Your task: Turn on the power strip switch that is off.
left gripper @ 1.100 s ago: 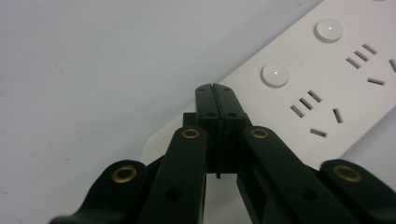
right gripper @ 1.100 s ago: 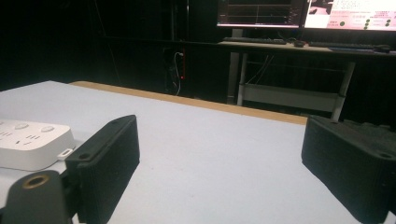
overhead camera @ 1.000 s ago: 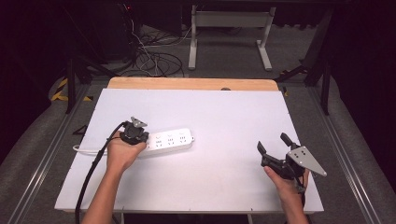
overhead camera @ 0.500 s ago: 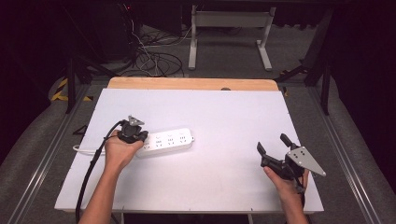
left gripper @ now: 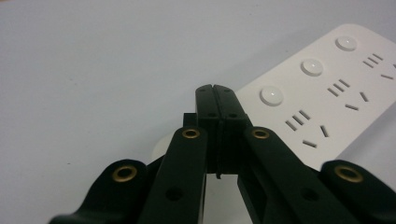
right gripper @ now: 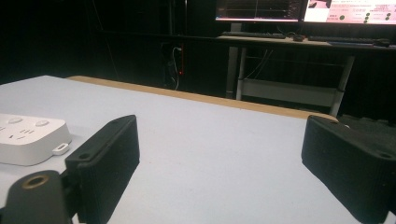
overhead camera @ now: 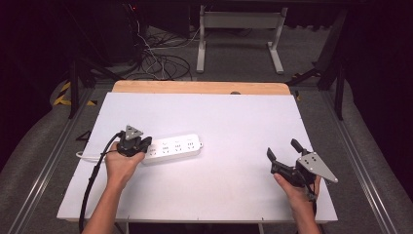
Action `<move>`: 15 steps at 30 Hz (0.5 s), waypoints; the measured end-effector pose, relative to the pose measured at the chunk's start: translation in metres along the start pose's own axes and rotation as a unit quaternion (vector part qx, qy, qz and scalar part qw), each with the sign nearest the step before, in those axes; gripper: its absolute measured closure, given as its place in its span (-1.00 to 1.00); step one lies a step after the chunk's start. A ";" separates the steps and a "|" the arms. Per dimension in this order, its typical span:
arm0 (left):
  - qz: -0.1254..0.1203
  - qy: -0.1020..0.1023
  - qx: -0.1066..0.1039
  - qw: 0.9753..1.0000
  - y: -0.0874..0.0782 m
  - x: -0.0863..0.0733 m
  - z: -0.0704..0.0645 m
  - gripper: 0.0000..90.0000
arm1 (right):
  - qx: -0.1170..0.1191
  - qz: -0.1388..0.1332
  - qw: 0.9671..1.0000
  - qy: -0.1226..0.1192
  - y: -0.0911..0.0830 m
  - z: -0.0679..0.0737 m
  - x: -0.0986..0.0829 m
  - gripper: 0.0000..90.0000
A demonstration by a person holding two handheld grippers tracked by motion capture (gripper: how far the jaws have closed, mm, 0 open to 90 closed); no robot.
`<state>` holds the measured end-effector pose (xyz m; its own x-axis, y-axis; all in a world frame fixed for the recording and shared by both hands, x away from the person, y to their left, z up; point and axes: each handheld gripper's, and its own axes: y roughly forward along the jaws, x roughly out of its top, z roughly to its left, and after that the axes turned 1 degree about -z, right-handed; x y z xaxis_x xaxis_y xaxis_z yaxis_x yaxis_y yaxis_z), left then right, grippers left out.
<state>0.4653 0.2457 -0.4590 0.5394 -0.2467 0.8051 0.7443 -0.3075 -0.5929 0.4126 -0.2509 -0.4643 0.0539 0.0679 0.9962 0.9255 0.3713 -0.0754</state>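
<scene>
A white power strip (overhead camera: pixel 173 146) lies flat on the white table (overhead camera: pixel 234 117), left of centre. My left gripper (overhead camera: pixel 144 143) is over the strip's left end with its jaws pressed together; nothing is visible between them. The left gripper view has the shut tips (left gripper: pixel 216 88) just beside the strip (left gripper: pixel 336 93), near its first round button. My right gripper (overhead camera: pixel 283 152) hovers near the table's front right, jaws wide apart and empty. The right gripper view looks along the open jaws (right gripper: pixel 219 154) across bare table, with the strip's end (right gripper: pixel 28 137) at far left.
The strip's thin white cable (overhead camera: pixel 83 156) runs off its left end toward the table's left edge. A wooden board edge (overhead camera: pixel 199 87) borders the far side. Beyond the table are a metal stand (overhead camera: pixel 238 34) and floor cables (overhead camera: pixel 160 63).
The left gripper has shifted a little to the left and toward the person at the strip's end. The right gripper and the strip have stayed put.
</scene>
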 end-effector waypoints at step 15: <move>-0.223 -0.061 0.057 0.971 -0.078 -0.031 0.018 1.00 | -0.003 -0.003 1.000 0.003 0.000 0.000 0.001 -0.74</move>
<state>0.3974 0.2943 -0.4374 0.1913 -0.0006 0.9815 0.9495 -0.2533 -0.1852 0.4133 -0.2510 -0.4633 0.0494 0.0605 0.9969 0.9277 0.3669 -0.0682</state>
